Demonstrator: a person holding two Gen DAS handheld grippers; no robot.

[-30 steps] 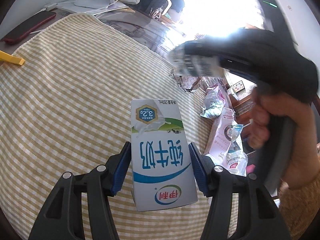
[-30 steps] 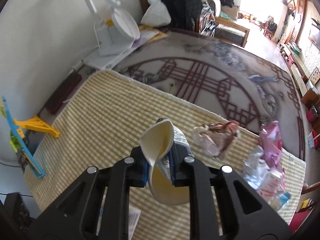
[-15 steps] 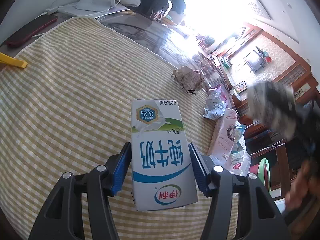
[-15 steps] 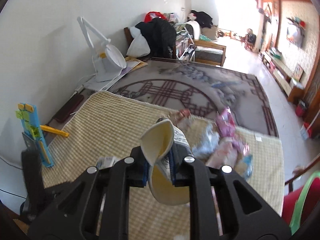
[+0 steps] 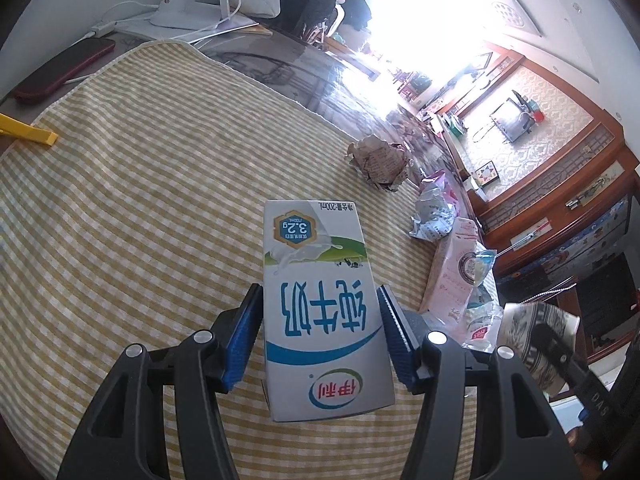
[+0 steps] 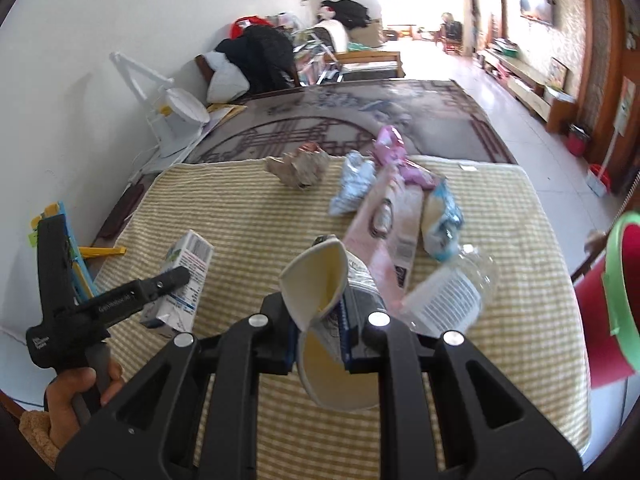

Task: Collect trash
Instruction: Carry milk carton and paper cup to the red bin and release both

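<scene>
Your right gripper (image 6: 318, 334), clamped on the crushed cream paper cup (image 6: 320, 300), has swung toward the red bin (image 6: 600, 320) at the frame's right edge. Your left gripper (image 5: 318, 332) still pinches the white-and-blue milk carton (image 5: 320, 300). I think the cup goes in first.

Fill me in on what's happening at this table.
A person is collecting trash with two handheld grippers. The left gripper is clamped on a white milk carton above the checked cloth. The right gripper is shut on a crumpled paper cup. A paper wad, wrappers, a pink carton and a plastic bottle lie on the cloth.
</scene>
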